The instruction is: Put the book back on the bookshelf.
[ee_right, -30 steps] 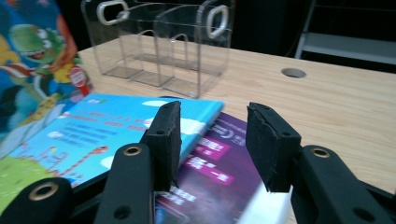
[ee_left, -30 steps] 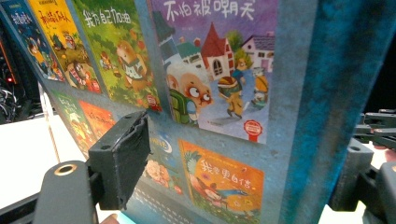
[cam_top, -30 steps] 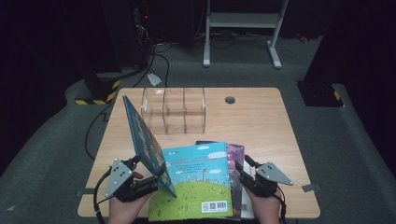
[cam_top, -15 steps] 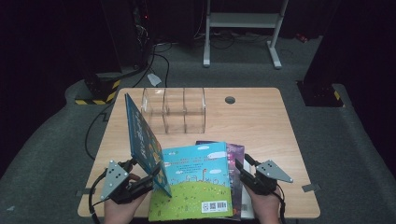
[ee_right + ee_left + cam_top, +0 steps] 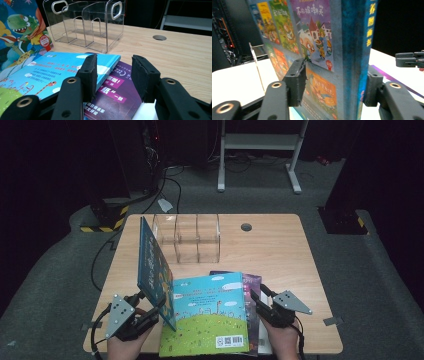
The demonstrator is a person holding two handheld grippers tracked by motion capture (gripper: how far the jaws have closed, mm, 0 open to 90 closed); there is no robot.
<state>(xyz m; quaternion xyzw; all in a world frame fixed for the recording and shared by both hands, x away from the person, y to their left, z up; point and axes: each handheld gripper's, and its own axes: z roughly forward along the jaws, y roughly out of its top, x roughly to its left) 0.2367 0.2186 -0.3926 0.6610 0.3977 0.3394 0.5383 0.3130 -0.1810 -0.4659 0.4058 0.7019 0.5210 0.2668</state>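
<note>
Left gripper (image 5: 145, 312) jaws clamped on upright blue book (image 5: 152, 267), spine between them. Right gripper (image 5: 262, 301) jaws apart, empty, over purple book (image 5: 117, 92) beside flat book (image 5: 207, 320) on counter (image 5: 280, 255).

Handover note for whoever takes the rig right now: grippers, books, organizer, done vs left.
Left gripper: shut on the blue book, held upright on edge at the table's near left, fingers on both covers.
Right gripper: open, holding nothing, low over the near right corner of the book stack.
Green-and-blue book lies flat on top of the purple book at the near edge.
Clear organizer stands further back, its slots empty.
Done: one book lifted. Left, likely: slot it into the organizer, then the two flat books.
</note>
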